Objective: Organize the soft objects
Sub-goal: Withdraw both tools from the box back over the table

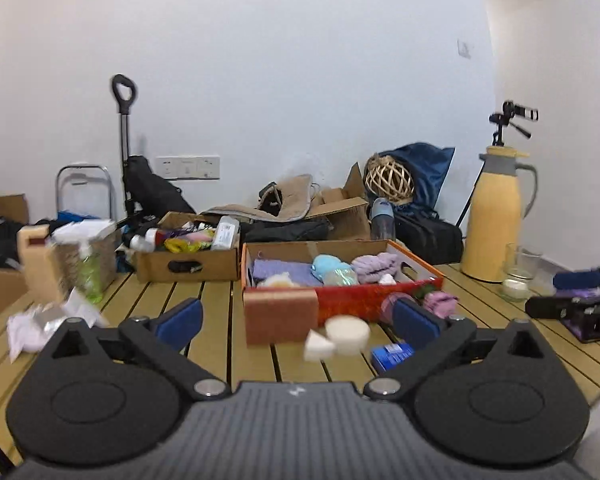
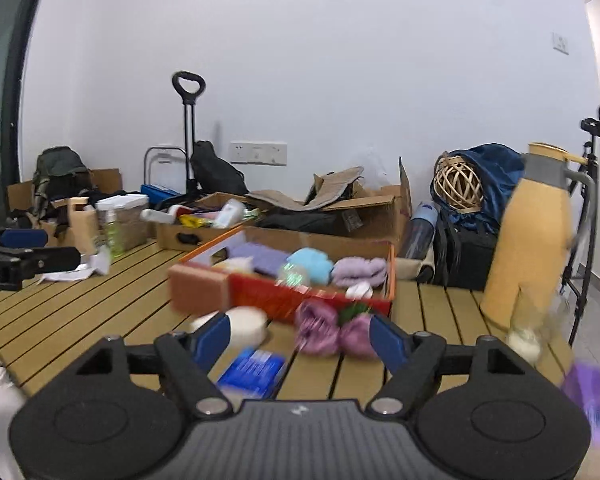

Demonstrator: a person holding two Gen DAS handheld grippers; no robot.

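Holding both grippers wide open and empty, we see left gripper (image 1: pixel 298 322) and right gripper (image 2: pixel 300 338) near the red box (image 1: pixel 348 300) of soft items; pink bundles (image 2: pixel 334 332) lie just before it.

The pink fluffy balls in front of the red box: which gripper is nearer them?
Right. The right gripper faces the pink fluffy balls, just ahead of its fingers; the left gripper sits further left, facing the sponges.

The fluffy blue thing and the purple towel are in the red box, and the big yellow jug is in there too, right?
Not quite. The tall yellow thermos jug stands on the slatted wooden table, outside the red cardboard box, as the left wrist view shows. The fluffy light-blue ball and folded purple towel are inside.
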